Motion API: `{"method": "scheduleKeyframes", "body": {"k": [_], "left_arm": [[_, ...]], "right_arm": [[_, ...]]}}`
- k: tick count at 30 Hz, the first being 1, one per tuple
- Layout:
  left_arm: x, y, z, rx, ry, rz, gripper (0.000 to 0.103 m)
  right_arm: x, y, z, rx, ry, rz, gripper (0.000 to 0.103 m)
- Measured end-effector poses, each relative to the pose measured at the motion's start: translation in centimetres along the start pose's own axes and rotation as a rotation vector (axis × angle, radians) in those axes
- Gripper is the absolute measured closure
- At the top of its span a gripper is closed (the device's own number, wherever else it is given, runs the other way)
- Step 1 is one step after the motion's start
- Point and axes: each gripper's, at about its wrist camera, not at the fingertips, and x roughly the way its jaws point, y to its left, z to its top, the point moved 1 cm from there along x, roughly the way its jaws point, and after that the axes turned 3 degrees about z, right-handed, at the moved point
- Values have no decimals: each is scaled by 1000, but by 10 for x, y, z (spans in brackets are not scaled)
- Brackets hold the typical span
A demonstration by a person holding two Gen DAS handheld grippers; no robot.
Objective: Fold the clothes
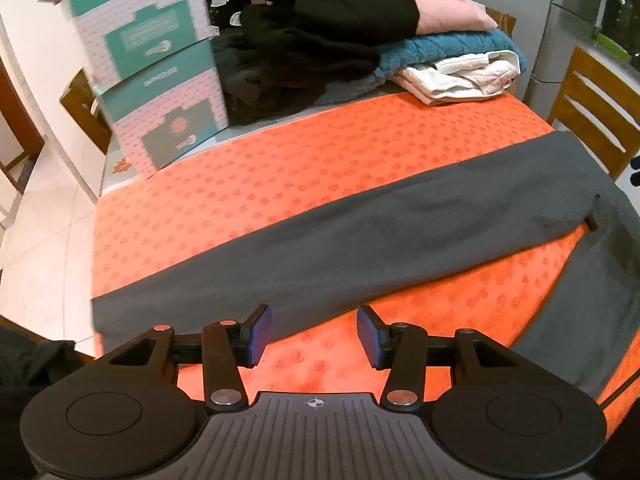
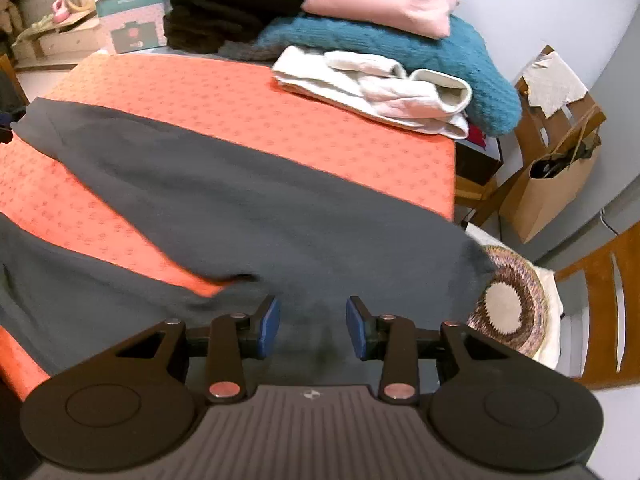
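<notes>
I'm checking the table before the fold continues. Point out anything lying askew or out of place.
The dark grey trousers lie slantwise across the orange tablecloth, legs splayed apart, and the waist end overhangs the table's right edge above a woven round cushion. Nothing looks spilled or damaged.

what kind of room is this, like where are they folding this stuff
Probably a home dining area: a table under an orange patterned cloth, slatted wooden chairs around it, a tiled floor, and stacked teal-and-pink cardboard boxes beside a pile of folded clothes.
</notes>
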Motion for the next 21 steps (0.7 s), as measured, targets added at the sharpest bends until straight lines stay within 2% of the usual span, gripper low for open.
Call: {"method": "scheduleKeyframes", "body": {"k": [9,16,21], "left_arm": [[29,-58,36,29,15,14,52],[52,-76,72,72,26,8,52],[73,-82,96,107,51,-10,51]], "right_arm": [[22,-76,20,-143,15,46,61],[49,-117,42,-236,46,102,61],[71,-139,51,-251,68,154,60]]}}
